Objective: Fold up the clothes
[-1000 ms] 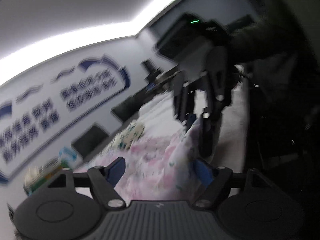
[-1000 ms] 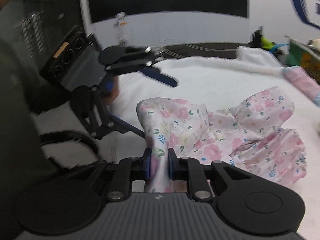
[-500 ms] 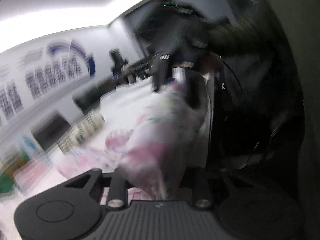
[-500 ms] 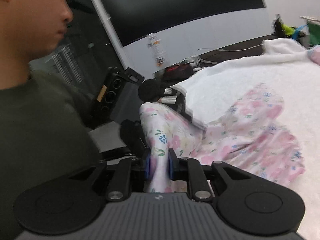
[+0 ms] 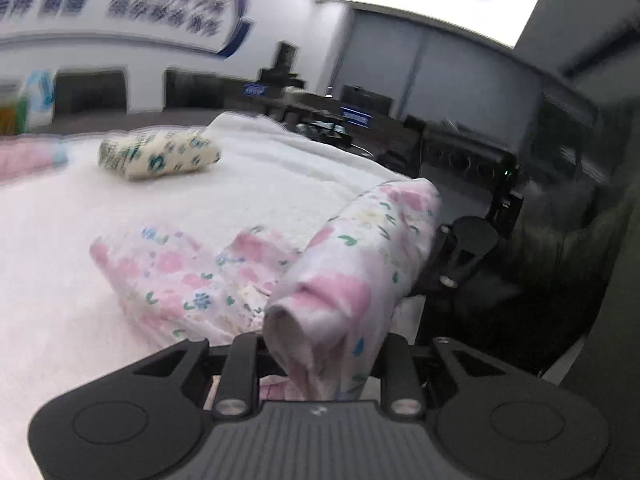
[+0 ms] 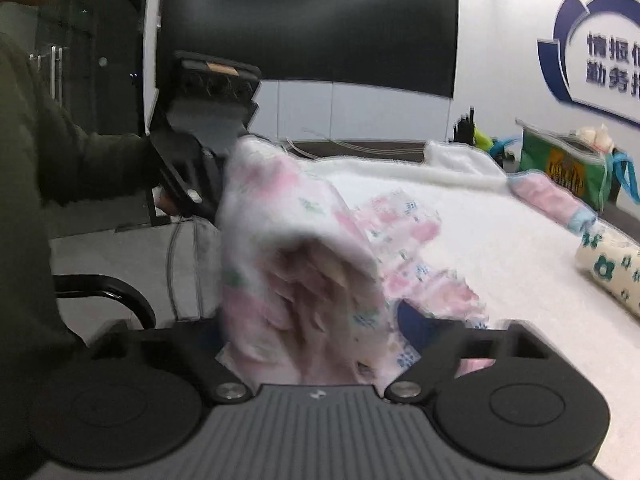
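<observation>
A pink floral garment (image 5: 188,280) lies partly on the white fleece table cover (image 5: 200,200), with one edge lifted. My left gripper (image 5: 320,352) is shut on a bunched fold of it; the cloth hides the fingertips. In the right wrist view the same garment (image 6: 304,264) drapes over my right gripper (image 6: 316,344), whose jaws now stand wide apart with a blue pad (image 6: 416,324) showing. The left gripper's body (image 6: 192,168) shows behind the cloth.
A folded cream cloth with green flowers (image 5: 158,156) lies farther back on the cover, also in the right wrist view (image 6: 612,272). A rolled pink cloth (image 6: 548,200) and a green bag (image 6: 568,164) sit at the far edge. The person's arm (image 6: 80,160) is at left.
My left gripper closed on the garment's edge and swung round toward the table. My right gripper, shut on the cloth before, has opened its jaws; the cloth still hangs over it.
</observation>
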The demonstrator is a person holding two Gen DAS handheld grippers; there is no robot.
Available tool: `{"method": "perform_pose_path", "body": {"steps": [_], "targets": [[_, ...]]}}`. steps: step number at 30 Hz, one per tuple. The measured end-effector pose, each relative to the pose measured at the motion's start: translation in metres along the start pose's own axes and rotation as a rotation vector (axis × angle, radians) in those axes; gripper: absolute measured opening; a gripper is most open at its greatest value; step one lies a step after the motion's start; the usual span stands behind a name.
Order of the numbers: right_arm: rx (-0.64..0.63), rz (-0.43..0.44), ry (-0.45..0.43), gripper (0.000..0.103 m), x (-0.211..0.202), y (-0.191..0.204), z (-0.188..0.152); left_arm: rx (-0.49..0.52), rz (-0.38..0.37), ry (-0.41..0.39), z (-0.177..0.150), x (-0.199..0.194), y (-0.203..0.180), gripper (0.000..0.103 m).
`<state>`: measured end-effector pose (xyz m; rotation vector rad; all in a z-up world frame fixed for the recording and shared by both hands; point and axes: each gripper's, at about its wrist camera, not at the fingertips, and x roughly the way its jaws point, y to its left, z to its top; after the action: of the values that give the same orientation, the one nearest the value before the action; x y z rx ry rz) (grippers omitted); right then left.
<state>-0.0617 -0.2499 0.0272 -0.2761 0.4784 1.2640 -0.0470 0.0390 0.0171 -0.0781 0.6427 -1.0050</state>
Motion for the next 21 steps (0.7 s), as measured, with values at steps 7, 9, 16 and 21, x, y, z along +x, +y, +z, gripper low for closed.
{"method": "perform_pose_path", "body": {"steps": [7,9,16,21], "targets": [[0.498,0.097,-0.122,0.011,-0.004,-0.053,-0.003,-0.308,0.171,-0.164,0.007,-0.012,0.031,0.046],[0.598,0.047,-0.124,0.014,-0.002,-0.061,-0.005,-0.351,0.264,-0.149,0.008,-0.004,0.035,0.028],[0.658,-0.159,-0.130,0.054,-0.007,-0.057,0.003,-0.465,0.362,-0.212,-0.008,0.007,0.033,0.017],[0.688,-0.254,-0.154,0.055,-0.011,-0.055,0.001,-0.405,0.408,-0.262,-0.017,-0.017,0.007,0.019]]}}
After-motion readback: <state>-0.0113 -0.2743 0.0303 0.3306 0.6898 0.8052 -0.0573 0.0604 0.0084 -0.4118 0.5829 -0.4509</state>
